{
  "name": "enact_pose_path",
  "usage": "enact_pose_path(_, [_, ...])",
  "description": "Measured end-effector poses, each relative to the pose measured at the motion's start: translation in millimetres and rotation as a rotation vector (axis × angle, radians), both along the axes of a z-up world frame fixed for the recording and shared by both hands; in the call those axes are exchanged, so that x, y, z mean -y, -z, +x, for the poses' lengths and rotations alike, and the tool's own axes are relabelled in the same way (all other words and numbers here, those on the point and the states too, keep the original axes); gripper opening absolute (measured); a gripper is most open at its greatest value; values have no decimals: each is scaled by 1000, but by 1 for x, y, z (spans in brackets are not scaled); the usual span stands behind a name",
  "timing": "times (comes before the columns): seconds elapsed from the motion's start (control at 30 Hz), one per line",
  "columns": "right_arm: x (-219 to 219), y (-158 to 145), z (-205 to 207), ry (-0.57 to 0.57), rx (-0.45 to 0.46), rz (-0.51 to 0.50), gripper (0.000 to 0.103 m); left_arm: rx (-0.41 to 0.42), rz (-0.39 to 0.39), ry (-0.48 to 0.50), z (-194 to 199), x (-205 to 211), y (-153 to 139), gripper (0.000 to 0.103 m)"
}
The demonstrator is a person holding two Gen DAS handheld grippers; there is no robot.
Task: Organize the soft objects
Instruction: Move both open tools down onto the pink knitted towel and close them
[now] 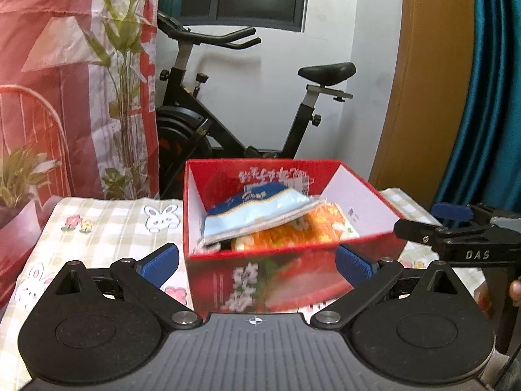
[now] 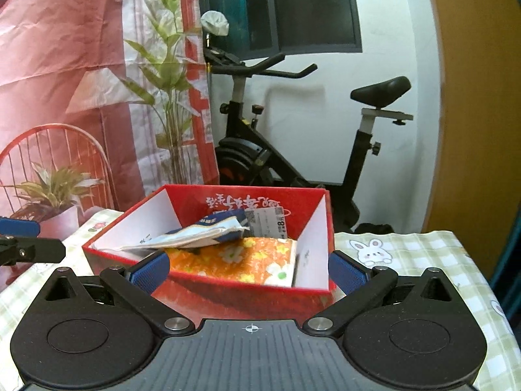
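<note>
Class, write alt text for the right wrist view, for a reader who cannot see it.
An open red box sits on a checked tablecloth, holding an orange floral packet with a blue-and-white packet lying on top. The open right gripper frames the box's near wall, empty. An exercise bike stands behind.

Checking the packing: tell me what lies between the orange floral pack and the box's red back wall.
In the right wrist view, a blue-and-white pack leans over the orange floral pack, before the red box's back wall.

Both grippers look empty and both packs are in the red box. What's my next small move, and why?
Probably back both grippers off. The blue pack lies tilted over the orange pack inside the red box, and the left gripper and right gripper are open, holding nothing.
</note>
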State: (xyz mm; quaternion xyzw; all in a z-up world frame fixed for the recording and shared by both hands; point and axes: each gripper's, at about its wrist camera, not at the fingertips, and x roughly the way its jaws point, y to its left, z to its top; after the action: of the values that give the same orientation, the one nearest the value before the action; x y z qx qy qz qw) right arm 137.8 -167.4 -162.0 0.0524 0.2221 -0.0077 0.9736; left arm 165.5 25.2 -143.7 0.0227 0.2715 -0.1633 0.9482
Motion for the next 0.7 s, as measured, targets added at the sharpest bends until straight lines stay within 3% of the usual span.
enact_pose_path(0.4, [-6,28,-47,-9,-3,90,103,-44,18,-32,-33,-10,28,103])
enact_pose_path(0.7, [-26,53,-73,-58,-23,47,103,-88,-3,-35,-53,-15,44,103])
